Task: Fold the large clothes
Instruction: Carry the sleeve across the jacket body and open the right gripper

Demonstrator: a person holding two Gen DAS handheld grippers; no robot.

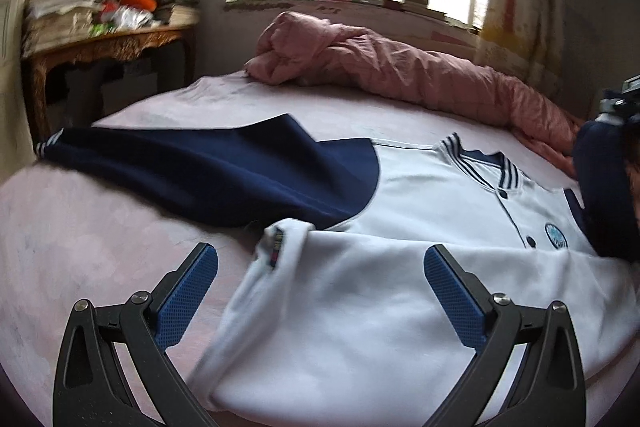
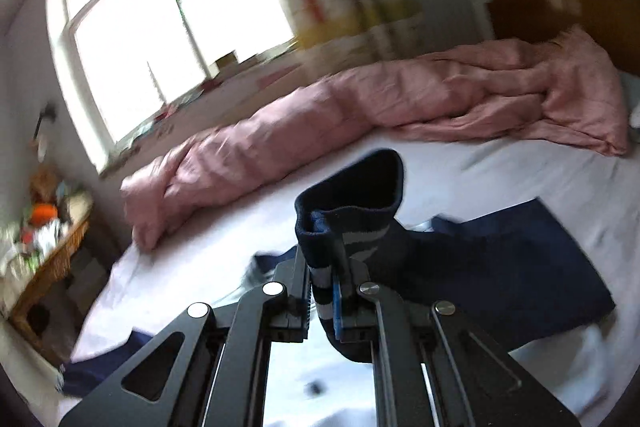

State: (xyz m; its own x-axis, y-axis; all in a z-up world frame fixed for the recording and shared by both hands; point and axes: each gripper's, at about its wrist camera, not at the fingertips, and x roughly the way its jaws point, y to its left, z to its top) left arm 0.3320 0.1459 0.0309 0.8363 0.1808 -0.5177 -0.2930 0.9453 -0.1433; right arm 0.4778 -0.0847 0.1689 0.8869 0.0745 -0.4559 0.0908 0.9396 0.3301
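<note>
Folding barely begun: jacket point(image 1: 420, 211) spread across frame centre on the bed point(image 1: 120, 227), one navy sleeve point(image 1: 208, 175) unfolded; right hand-held gripper point(image 2: 326, 291) clamped on striped cuff point(image 2: 344, 227), left hand-held gripper point(image 1: 320, 291) apart, empty

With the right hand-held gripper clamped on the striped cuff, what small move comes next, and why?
Probably carry the cuff across onto the white jacket body: the right hand-held gripper holds it lifted, and the left sleeve lies spread.
</note>
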